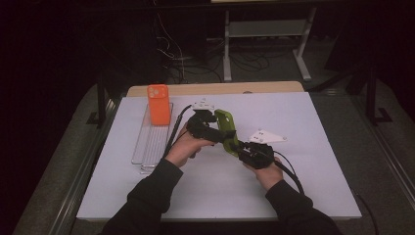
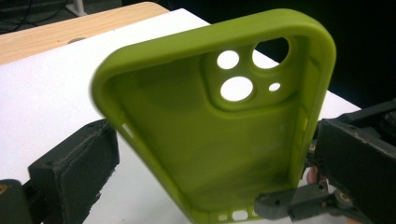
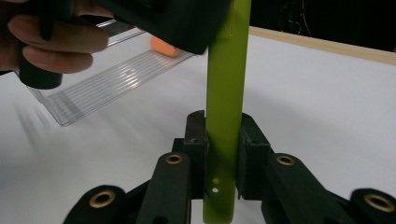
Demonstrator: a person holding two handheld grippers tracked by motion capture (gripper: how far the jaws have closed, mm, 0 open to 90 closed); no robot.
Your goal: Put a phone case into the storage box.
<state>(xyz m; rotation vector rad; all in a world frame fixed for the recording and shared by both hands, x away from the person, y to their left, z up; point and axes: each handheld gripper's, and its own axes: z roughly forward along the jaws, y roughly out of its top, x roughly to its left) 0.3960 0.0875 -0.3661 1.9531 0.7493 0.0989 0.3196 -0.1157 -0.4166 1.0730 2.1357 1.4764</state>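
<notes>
We have the green phone case (image 1: 226, 128) up off the table, held between our two grippers above the middle of the white mat (image 1: 303, 161). The right gripper (image 3: 223, 154) is clamped on its bottom edge, both pads pressed flat against the case just above the small port holes (in the right gripper view the case rises edge-on, straight up from between the jaws). The left gripper (image 1: 208, 128) reaches it higher up; in the left gripper view its two black jaws stand on either side of the case's hollow inside, camera cut-outs at the far end, and we cannot tell whether they pinch the rim or merely flank it.

We judge this to be a hand-over or a re-grip in mid-air, the case being turned so it can go into the rack. The next move calls for one gripper to take a firm hold before the other lets go, since the soft rim could bend or slip, and then for carrying the case to the left gripper's outer side.

There, just beyond our left hand (image 1: 183, 147), lies the clear ribbed tray (image 1: 151, 144). An orange phone case (image 1: 158, 104) stands at its far end, and the nearer stretch of the tray looks free, with room for the green one
</notes>
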